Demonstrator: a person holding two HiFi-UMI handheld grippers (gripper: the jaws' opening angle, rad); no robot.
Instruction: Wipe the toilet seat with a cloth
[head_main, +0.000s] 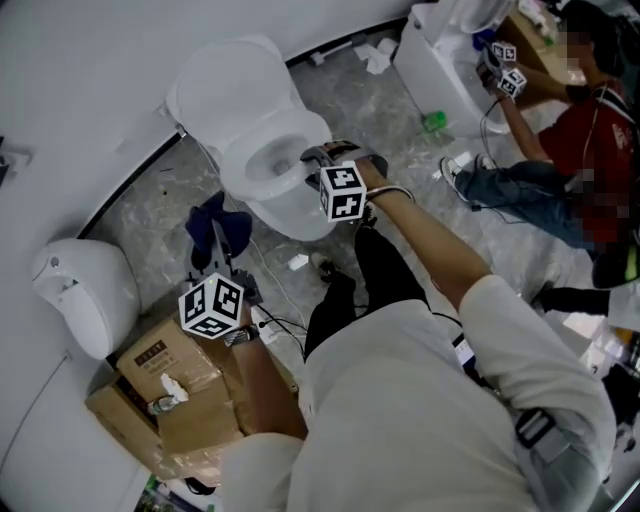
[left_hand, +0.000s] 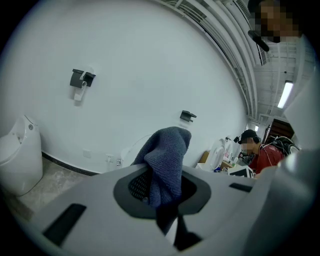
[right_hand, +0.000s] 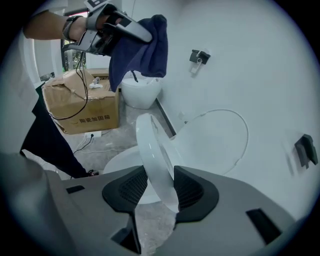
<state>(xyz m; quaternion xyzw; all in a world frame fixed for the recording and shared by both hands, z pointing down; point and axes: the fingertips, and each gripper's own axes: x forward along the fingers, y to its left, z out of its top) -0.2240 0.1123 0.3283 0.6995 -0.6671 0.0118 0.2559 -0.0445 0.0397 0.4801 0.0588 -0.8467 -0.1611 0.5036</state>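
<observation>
Prep step, wiping not yet begun: right claw (right_hand: 159, 186) stood astride the rim of the toilet seat (right_hand: 152, 150), both pads looking pressed on it, so I read it as grasping the seat, which stood tilted on edge, part way between the bowl (head_main: 292, 212) and the upright lid (right_hand: 215, 140) at its 3 o'clock in the right gripper view. Left claw (left_hand: 160, 189) was clenched on the dark blue cloth (left_hand: 167, 155), bunched and poking out past the tips. In the head view the cloth hung at about 8 o'clock of the toilet, well apart from the seat, above the floor and near the cardboard box (head_main: 190, 385) at 7 o'clock. Probably the seat was being set in place for the wipe. Next move likely called for holding the seat steady, bringing the cloth over toward 1 o'clock onto the rim, pressing it on and sweeping round the ring without letting the claw tips scrape the plastic
</observation>
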